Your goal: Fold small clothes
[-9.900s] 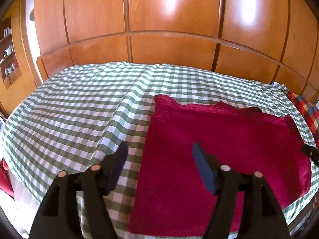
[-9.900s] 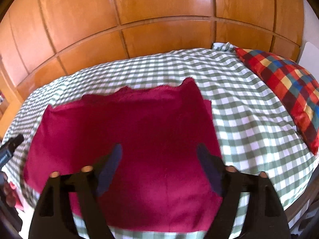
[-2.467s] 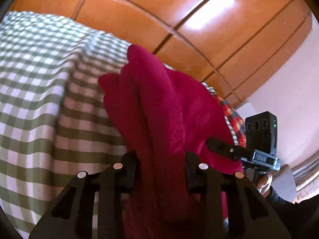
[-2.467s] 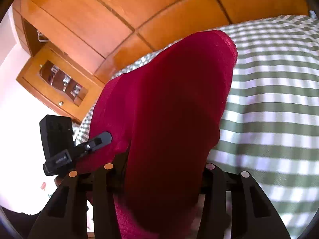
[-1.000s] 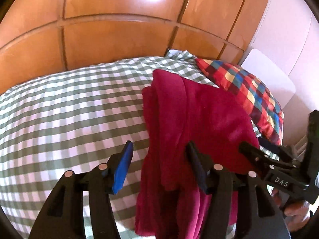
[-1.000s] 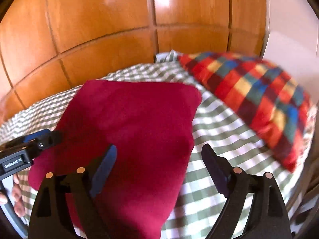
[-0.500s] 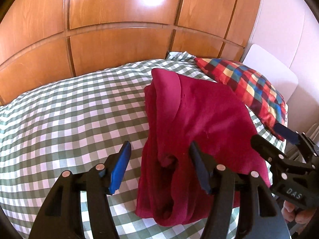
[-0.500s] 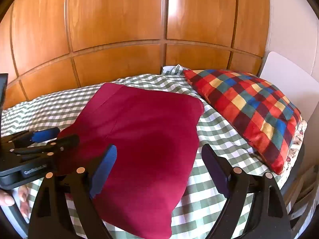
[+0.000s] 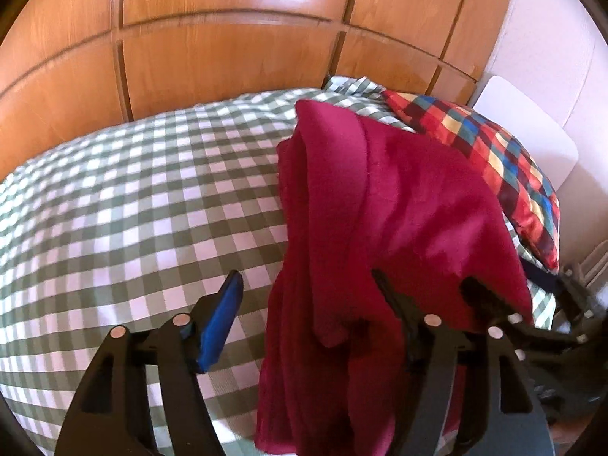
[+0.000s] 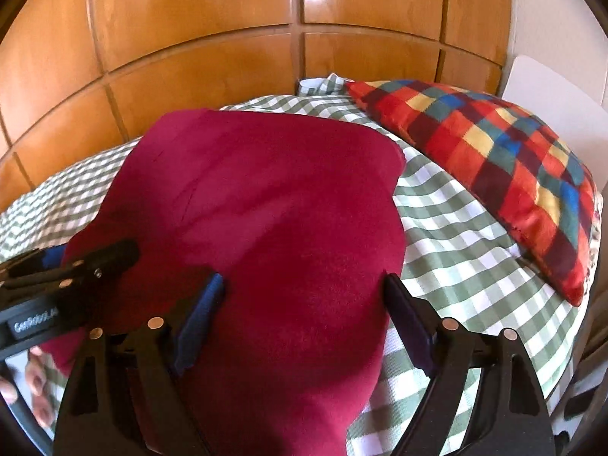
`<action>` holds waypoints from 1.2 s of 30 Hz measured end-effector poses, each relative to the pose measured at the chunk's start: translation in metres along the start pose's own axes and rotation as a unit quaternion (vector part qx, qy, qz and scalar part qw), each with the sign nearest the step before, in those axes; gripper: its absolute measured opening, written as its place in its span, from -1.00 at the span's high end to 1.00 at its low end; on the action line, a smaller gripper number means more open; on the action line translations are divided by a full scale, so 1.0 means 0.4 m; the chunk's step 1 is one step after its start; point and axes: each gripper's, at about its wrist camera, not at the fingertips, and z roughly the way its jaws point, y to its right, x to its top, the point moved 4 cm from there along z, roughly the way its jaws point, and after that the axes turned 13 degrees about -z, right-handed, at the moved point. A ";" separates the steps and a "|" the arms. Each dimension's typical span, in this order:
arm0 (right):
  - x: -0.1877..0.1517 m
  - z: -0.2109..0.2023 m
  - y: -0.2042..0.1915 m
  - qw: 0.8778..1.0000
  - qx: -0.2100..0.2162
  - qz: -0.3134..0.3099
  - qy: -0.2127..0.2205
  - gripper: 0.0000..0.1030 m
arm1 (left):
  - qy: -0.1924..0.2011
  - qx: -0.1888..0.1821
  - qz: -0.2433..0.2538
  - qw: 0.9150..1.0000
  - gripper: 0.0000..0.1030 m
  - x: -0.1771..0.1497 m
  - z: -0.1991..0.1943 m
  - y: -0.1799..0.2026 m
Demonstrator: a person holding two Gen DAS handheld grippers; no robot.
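Observation:
A dark red garment [image 10: 273, 228] lies folded on the green-and-white checked bedspread [image 9: 144, 197]; its left side is a bunched roll of layers [image 9: 323, 228]. My left gripper [image 9: 307, 304] hangs low over the garment's near left edge. Its jaws are opening; cloth lies between them but the pads do not press it. My right gripper [image 10: 304, 307] stands open just above the garment's near right part, holding nothing. Each gripper shows in the other's view: the left gripper [image 10: 76, 262] at the left, the right gripper [image 9: 532, 323] at the right.
A red, blue and yellow checked pillow [image 10: 494, 159] lies right of the garment. Wooden panels [image 9: 228, 49] rise behind the bed, and a white board [image 9: 532, 133] leans at the right. A person's fingers [image 10: 38, 380] show at the lower left. Bare bedspread stretches left of the garment.
Both grippers have sunk closer to the garment. The left gripper's jaws have spread wider. The right gripper's jaws stay wide. The garment lies where it was.

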 end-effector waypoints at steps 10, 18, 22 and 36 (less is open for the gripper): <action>0.002 -0.116 0.008 0.999 -0.030 0.040 0.017 -0.82 | 0.050 0.051 0.001 0.997 -0.86 0.007 -0.089 0.007; -0.065 -0.219 -0.054 0.997 -0.039 0.053 0.031 -0.86 | 0.107 0.091 -0.001 0.990 -0.94 -0.026 -0.239 -0.009; -0.091 -0.243 -0.068 0.997 -0.040 0.058 0.030 -0.86 | 0.123 0.095 -0.009 0.988 -0.95 -0.057 -0.295 -0.022; -0.114 -0.298 -0.088 0.997 -0.046 0.053 0.041 -0.86 | 0.158 0.126 -0.017 0.979 -0.95 -0.136 -0.397 -0.037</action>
